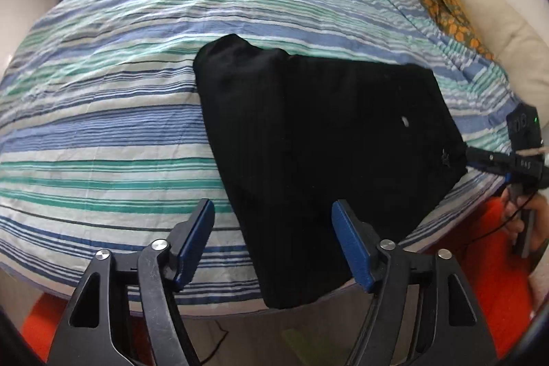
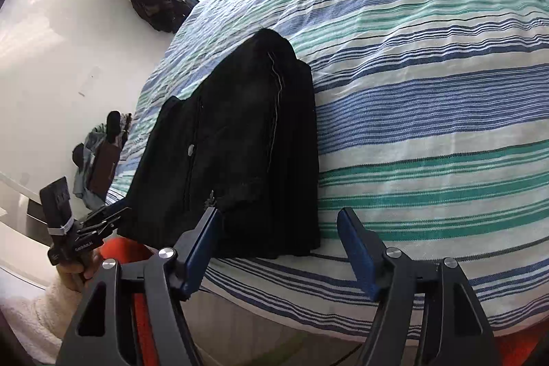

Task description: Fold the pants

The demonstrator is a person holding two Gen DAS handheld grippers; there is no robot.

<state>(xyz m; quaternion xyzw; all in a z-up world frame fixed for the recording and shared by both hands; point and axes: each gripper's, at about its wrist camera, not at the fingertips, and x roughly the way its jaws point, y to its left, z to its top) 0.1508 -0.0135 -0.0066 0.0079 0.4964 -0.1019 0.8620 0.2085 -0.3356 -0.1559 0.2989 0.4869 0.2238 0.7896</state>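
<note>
- Left gripper [image 1: 272, 228]: jaws spread, holding nothing, near bed [image 1: 103, 126] edge.
- Pants [image 1: 326, 143]: black, folded bundle lying on the bed, near end overhanging edge; could slide off if nudged.
- Right gripper [image 2: 278, 235]: released, empty; careless grab would undo layers.

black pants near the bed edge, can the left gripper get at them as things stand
Probably yes. The left gripper is open just above the near end of the black pants, which lie folded on the striped bedspread, with nothing between them. The right gripper is open too, off to the side.
</note>
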